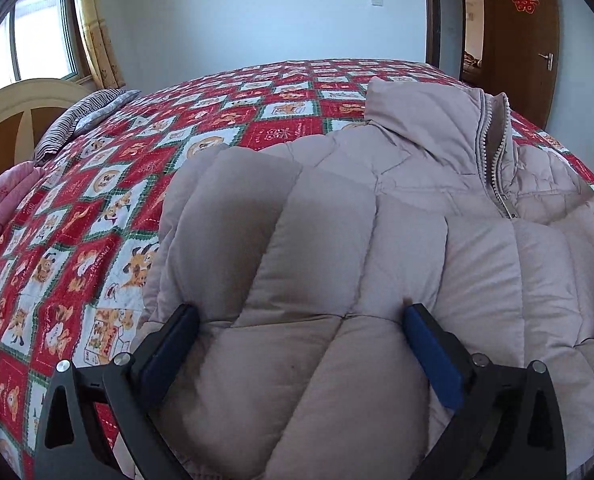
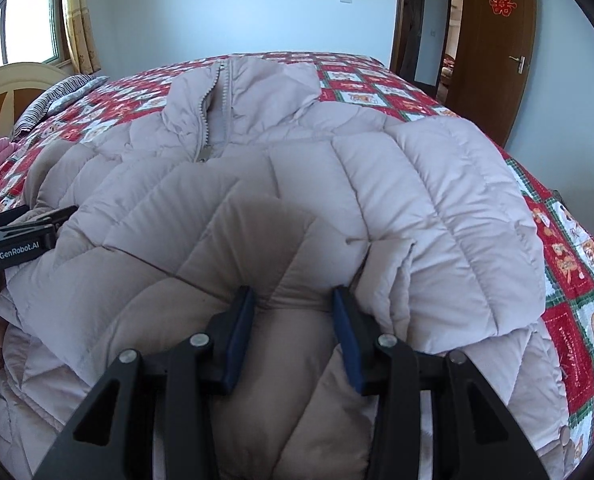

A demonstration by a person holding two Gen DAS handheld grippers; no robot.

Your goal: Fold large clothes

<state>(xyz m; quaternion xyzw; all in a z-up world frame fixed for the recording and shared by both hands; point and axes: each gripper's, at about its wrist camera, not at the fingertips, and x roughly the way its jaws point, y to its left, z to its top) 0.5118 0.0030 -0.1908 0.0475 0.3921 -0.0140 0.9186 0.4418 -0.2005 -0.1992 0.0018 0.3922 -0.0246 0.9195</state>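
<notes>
On the bed (image 1: 145, 152), the left tool (image 1: 301, 316) spread wide has released the puffy jacket (image 1: 377, 208) fold, the right tool (image 2: 293, 300) pinching padding; next, release and smooth.

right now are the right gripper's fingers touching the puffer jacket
Touching. The right wrist view shows the right gripper with both blue fingers pressed into a pinched fold of the puffer jacket.

jacket (image 1: 377, 208) on bed (image 1: 97, 200), collar (image 1: 417, 108) far from me | pillow (image 1: 81, 120) far left by headboard (image 1: 13, 116) | door (image 2: 493, 48) behind bed, right | my hand-held grippers over jacket's near end
</notes>
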